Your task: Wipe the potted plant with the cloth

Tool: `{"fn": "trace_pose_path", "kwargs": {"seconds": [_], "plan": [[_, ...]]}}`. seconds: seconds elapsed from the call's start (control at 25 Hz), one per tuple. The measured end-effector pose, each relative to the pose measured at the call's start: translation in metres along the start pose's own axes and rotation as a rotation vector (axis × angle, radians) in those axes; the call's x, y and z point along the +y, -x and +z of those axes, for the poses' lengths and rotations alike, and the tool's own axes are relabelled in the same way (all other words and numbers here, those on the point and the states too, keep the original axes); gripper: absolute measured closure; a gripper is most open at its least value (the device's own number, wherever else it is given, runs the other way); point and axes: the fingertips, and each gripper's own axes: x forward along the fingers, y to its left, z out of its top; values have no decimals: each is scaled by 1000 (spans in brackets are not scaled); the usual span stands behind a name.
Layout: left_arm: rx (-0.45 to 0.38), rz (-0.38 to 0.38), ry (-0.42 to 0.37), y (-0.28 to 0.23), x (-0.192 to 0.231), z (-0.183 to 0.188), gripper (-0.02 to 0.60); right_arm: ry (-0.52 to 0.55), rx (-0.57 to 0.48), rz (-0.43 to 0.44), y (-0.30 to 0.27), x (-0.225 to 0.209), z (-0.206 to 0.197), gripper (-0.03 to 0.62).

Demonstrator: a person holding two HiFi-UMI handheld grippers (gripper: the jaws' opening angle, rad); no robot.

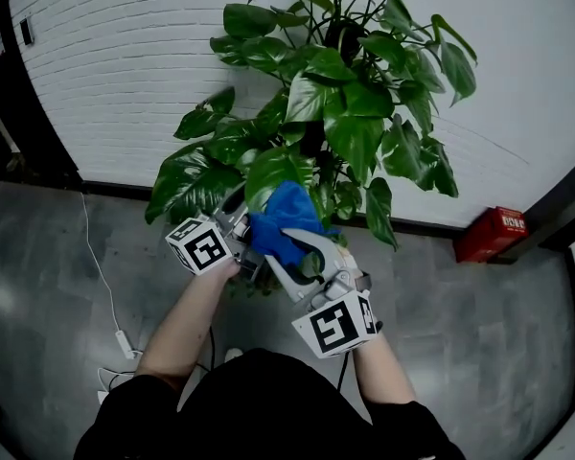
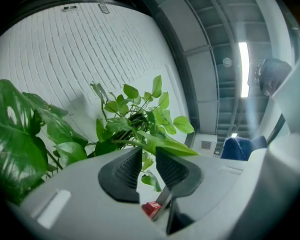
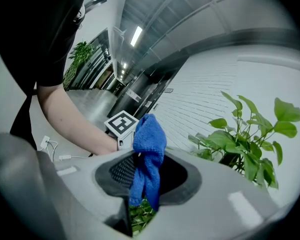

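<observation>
Head view looks down on the potted plant (image 1: 345, 113) filling the upper middle of the frame against a white brick wall (image 1: 105, 56), with both my tools meeting at its lower leaves near the centre. My right gripper (image 3: 147, 169) is clamped on the blue cloth (image 1: 283, 220); in the right gripper view the fabric is bunched between the two pads and hangs down below them, with a wad standing above the tips. My left gripper (image 2: 149, 156) sits just beside it at centre left. Its jaws are drawn close with only a slit between them, and I see nothing pressed in that slit, though a long leaf (image 2: 165, 144) crosses just past the tips. I judge the wiping to be under way on the low foliage, the cloth resting against a broad leaf (image 1: 273, 169) above it. Next I would need to steady that leaf from below with the left tool and draw the cloth along its surface gently, so the stem does not bend or tear.
</observation>
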Motion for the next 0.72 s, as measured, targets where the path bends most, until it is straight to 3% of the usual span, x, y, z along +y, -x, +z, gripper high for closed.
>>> {"fn": "trace_pose_path", "kwargs": {"seconds": [0.72], "plan": [[-27, 51, -10, 5, -1, -1, 509, 21, 44, -13, 57, 11, -24, 488]]}}
